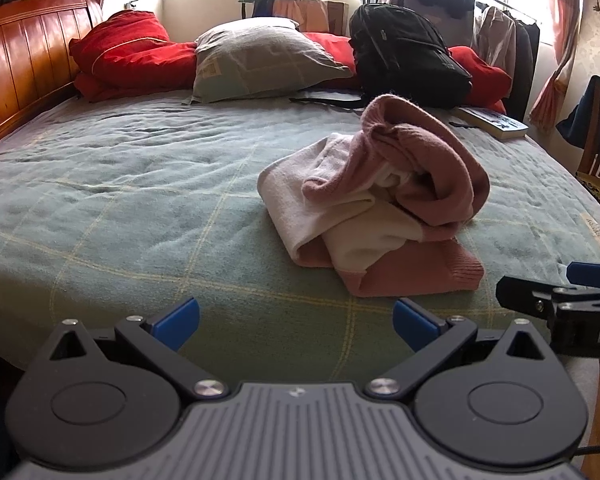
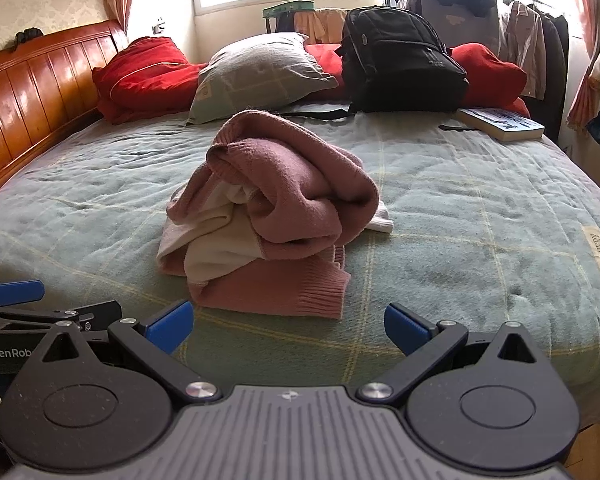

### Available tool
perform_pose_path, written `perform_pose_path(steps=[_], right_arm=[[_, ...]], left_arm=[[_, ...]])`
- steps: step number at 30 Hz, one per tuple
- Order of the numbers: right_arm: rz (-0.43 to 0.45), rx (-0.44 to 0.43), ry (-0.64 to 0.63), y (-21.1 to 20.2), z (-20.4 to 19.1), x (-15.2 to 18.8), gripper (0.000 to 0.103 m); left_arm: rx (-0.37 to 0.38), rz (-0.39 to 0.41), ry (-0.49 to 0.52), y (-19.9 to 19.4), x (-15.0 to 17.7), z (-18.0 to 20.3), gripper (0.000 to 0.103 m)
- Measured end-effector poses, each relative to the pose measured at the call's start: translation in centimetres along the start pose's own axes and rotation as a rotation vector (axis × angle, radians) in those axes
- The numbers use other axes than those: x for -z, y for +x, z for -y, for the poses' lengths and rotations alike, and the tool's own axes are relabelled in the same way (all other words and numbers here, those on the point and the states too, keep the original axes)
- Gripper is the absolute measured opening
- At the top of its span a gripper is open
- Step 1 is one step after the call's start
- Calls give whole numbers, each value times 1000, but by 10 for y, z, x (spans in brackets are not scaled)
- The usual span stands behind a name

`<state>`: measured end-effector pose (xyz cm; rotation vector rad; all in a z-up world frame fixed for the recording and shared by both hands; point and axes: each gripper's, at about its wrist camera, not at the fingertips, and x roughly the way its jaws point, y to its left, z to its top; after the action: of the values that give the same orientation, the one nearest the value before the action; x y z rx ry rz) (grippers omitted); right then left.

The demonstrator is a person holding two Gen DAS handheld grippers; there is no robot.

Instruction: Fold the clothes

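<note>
A crumpled pink sweater (image 2: 272, 216) is seen on the bed (image 2: 480, 216) just ahead of the wide-spread, empty right tongs (image 2: 288, 326), ahead and rightward of the equally wide left tongs (image 1: 296, 320)

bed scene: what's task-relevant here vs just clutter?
Job:
pink and cream sweater, crumpled on the blanket
left gripper, open
right gripper, open

Lying about:
black backpack
pillow
red bedding
book
</note>
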<state>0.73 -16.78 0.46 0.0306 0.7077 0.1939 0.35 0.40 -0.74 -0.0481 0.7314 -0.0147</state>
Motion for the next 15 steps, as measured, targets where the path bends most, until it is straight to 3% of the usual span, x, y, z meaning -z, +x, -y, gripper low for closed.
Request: perform_pose_path(steps=[15], right_arm=[[-22,10,21,7,4,-1,103]], left_arm=[[1,-18,42,10,-4,7,102]])
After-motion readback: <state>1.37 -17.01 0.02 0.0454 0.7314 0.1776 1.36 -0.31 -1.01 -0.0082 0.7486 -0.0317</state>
